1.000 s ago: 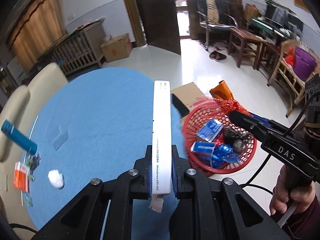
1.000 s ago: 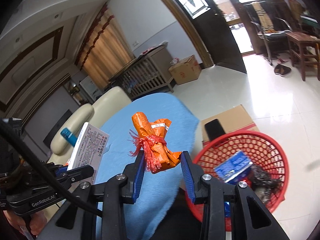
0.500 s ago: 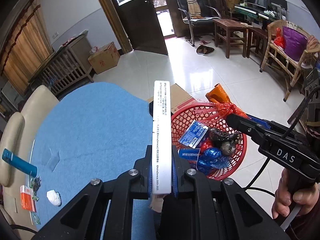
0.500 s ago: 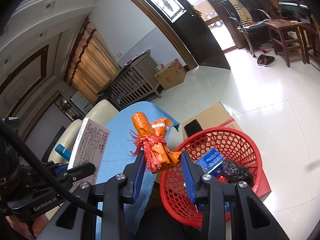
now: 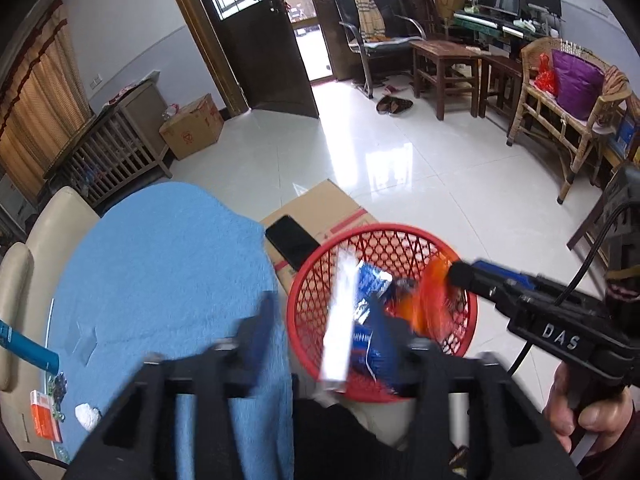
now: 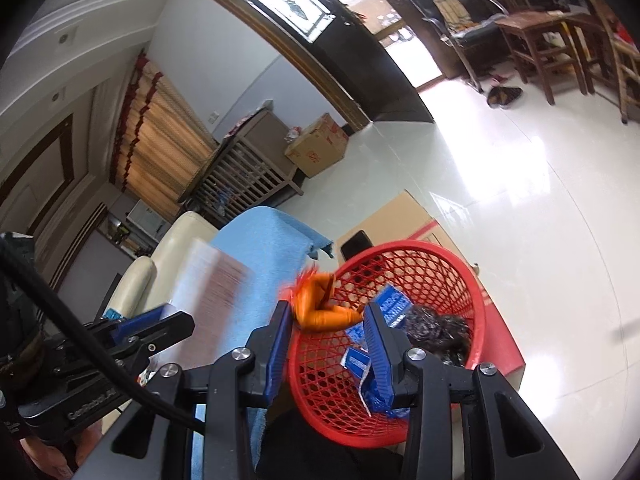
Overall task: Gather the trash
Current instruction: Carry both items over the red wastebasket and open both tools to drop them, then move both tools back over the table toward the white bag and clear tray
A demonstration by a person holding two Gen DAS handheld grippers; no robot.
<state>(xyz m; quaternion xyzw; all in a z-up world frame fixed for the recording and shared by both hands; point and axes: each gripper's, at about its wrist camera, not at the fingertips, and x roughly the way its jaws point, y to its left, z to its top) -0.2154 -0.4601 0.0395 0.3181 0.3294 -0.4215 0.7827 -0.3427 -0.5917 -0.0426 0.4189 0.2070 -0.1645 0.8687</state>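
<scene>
The left gripper has its jaws swinging open right over the bin, and the flat white printed carton sits blurred and tilted in the widening gap, no pad pressing it, dropping toward the round red plastic mesh basket below. Alongside, the right gripper has its jaws opening too, only just parted, and the crumpled orange plastic wrapper tied with a red frill hangs smeared between the blue pads at the basket's near rim; whether they still pinch it cannot be told through the blur. Inside the basket already lie blue printed packets and a dark crumpled lump, so a fair share of the collecting looks done. The basket stands on a flat brown cardboard box with a black phone on it, just beside the blue cloth-covered table. Still left out on the table's far side: a blue tube, an orange packet, a white paper wad and some small scraps near them. By the look of it, these two drops finish this round, and one more trip clears the rest.
</scene>
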